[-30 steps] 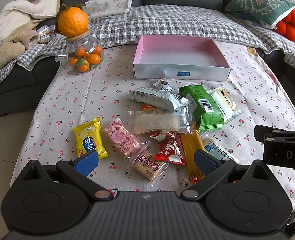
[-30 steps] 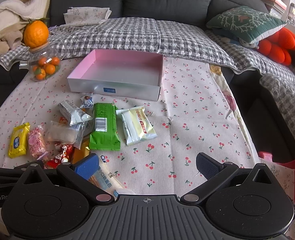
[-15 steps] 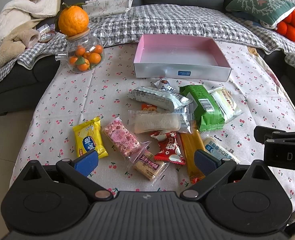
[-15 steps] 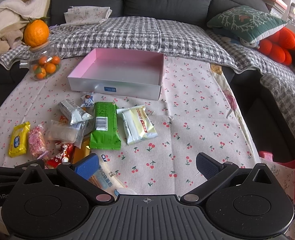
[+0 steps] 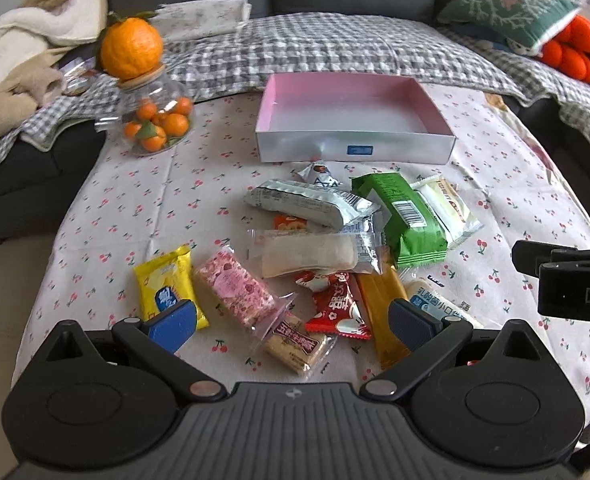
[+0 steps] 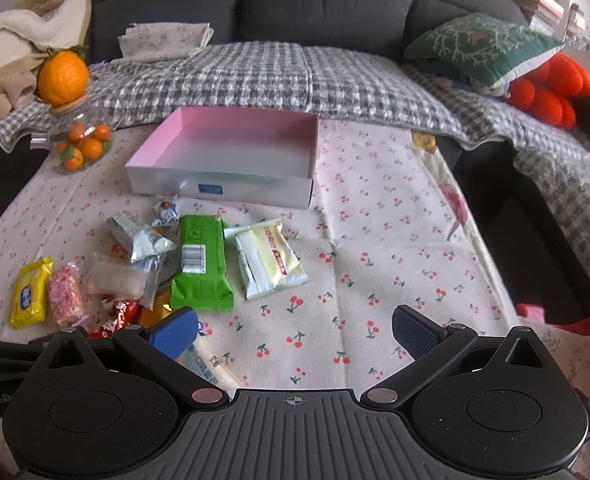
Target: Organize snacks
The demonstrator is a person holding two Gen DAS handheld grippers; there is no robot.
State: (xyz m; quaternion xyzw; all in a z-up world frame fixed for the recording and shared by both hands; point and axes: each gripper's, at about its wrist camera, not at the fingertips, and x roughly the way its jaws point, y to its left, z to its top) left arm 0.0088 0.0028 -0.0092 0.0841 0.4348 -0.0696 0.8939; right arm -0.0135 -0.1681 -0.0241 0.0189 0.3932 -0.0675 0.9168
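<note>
Nothing is sitting in the pink-lined box [image 5: 353,120] yet, so the sorting is looking barely begun: every snack is still lying loose on the cherry-print tablecloth [image 5: 143,208], bunched between the box's front wall and the table's near edge. The green packet [image 5: 401,216] and the cream packet [image 5: 445,212] are lying side by side toward the right of the heap, the silver packet [image 5: 307,200] is resting behind a clear-wrapped pastry [image 5: 315,254], and the yellow packet [image 5: 167,286] and pink nougat bar [image 5: 235,290] are sitting nearest the left gripper [image 5: 291,322]. That gripper is hovering over the near edge with its fingers spread wide and nothing between them; the right gripper [image 6: 293,330] is doing the same, empty and spread apart, over a bare stretch of cloth. The right half of the table is lying open for moving, while the glass jar of oranges [image 5: 153,116] is crowding the far left corner.
</note>
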